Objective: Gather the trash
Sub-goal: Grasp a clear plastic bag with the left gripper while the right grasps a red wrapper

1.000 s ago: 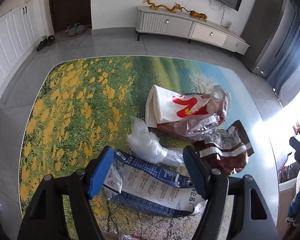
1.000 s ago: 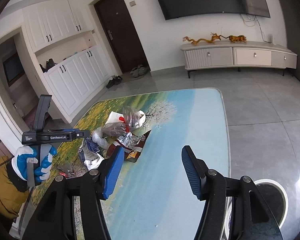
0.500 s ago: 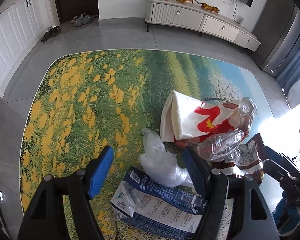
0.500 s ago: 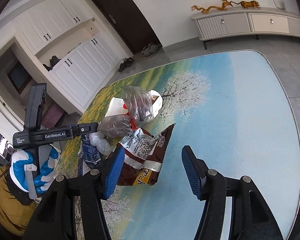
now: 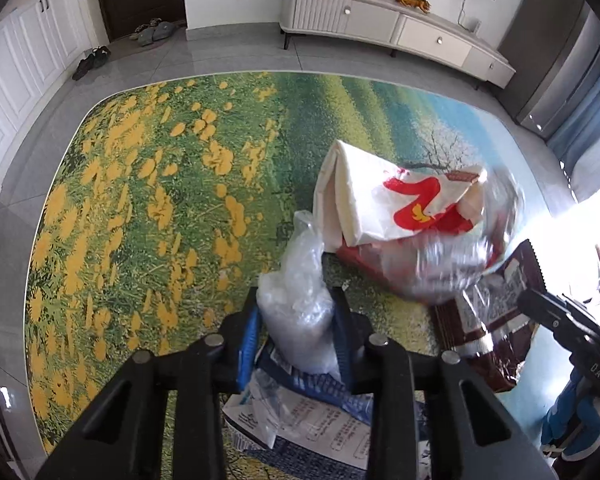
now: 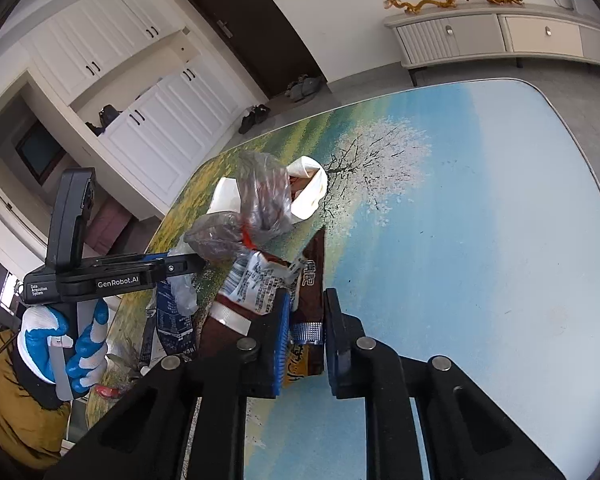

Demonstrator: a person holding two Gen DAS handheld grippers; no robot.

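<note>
A heap of trash lies on the landscape-print table (image 5: 148,200). My left gripper (image 5: 298,320) is shut on a crumpled clear plastic bag (image 5: 300,304), above a blue and white wrapper (image 5: 312,420). Beyond lie a white paper bag with a red logo (image 5: 392,200) and crinkled clear plastic (image 5: 440,264). My right gripper (image 6: 306,320) is shut on the edge of a brown snack bag (image 6: 260,292), which also shows in the left wrist view (image 5: 492,320). The left gripper shows in the right wrist view (image 6: 172,270).
A white low cabinet (image 5: 380,20) with golden figurines stands against the far wall. White cupboards (image 6: 140,120) and a dark door (image 6: 252,28) are to the left, with shoes (image 5: 92,60) on the tiled floor. The table's blue half (image 6: 480,220) lies to my right.
Both grippers have moved in toward the trash heap and closed: the left on the clear plastic bag, the right on the brown snack bag.
</note>
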